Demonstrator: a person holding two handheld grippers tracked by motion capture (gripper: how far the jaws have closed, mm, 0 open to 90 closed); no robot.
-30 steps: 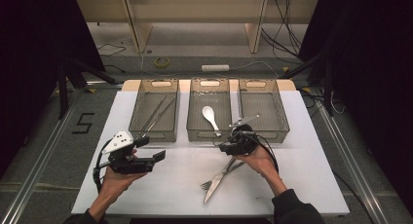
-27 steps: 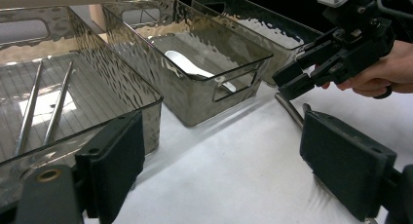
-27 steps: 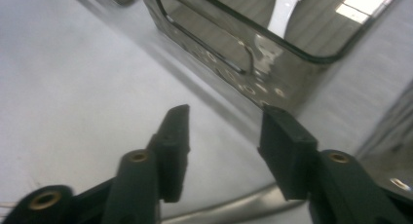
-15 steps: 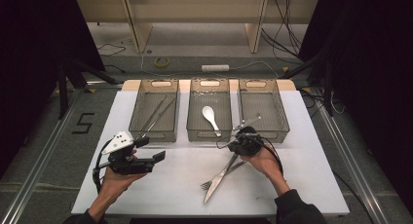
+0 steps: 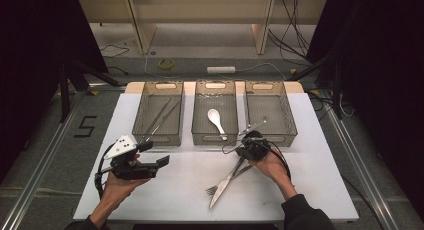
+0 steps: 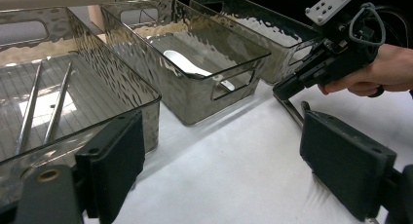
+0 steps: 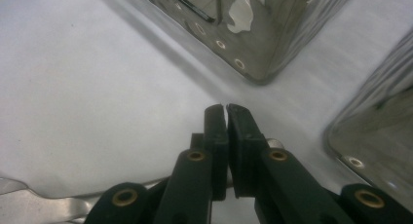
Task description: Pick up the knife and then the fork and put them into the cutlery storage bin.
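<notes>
The right claw [image 7: 226,112] has just been closing; its black pads now meet with only a slit between them, and no metal shows in it. It stands at the handle end of the steel table knife [image 5: 227,182], which lies flat on the white counter [image 5: 175,200] crossing the steel fork [image 5: 216,187]. Whether the handle is caught cannot be told; verify before lifting. The left claw [image 6: 224,151] is open and empty.

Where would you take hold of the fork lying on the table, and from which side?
Probably take the fork by its handle, just tine-side of where the knife crosses it. Come straight down with the jaws across the narrow shaft, since it lies flat on the table.
</notes>
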